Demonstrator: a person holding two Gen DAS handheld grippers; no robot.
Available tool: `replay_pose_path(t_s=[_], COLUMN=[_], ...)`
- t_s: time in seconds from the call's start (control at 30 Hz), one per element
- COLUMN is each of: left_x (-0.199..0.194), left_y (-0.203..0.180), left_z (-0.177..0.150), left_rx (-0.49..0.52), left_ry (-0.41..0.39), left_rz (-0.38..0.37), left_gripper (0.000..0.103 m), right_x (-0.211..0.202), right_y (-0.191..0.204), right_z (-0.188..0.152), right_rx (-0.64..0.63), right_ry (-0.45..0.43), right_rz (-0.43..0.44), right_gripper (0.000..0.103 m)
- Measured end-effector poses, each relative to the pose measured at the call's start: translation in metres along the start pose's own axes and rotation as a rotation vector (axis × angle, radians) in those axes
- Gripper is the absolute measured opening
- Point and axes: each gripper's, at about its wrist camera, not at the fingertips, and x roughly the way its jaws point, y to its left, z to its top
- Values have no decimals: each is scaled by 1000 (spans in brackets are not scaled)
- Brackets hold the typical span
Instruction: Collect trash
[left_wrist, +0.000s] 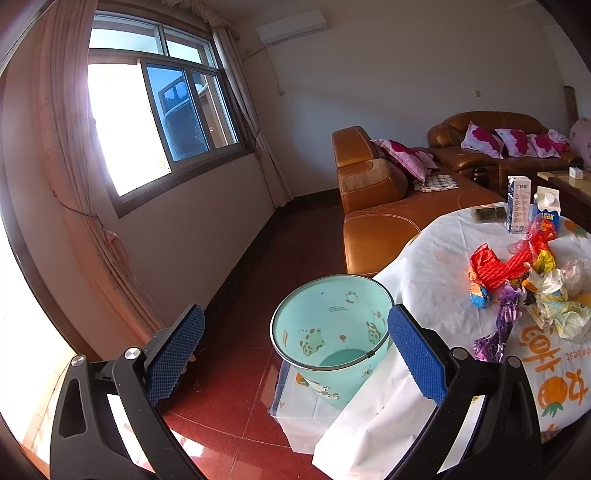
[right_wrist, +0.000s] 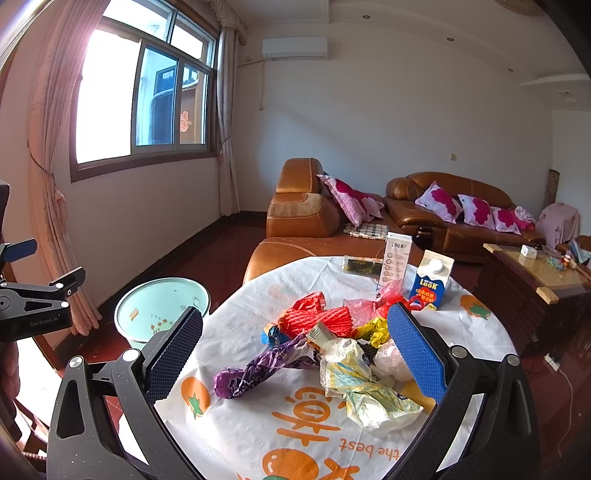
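While both the left gripper (left_wrist: 295, 350) and the right gripper (right_wrist: 295, 354) gape wide and hold nothing, the trash (right_wrist: 332, 343), a crumpled heap of red netting, purple foil, yellow and clear wrappers, lies on the white tablecloth (right_wrist: 240, 317), near the mint-green bin (left_wrist: 332, 325) standing on the floor beside the table.

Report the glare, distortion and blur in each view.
Left wrist view: the window is blown out white, washing the curtain; fisheye bends the wall lines; the bin is sharp. Right wrist view: the window glares less; the trash pile is evenly lit and sharp; corners vignette dark.
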Motion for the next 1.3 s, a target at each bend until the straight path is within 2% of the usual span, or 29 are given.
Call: replay_pose_path(t_s=[1.3], left_x=[4], left_y=[3], left_z=[1], left_rx=[-14], left_ry=[5], left_rz=[8], left_gripper=[97], right_x=[-1], right_y=[-3], right_z=[0], right_rx=[1], right_ry=[-3], right_rz=[-1], right_gripper=[98])
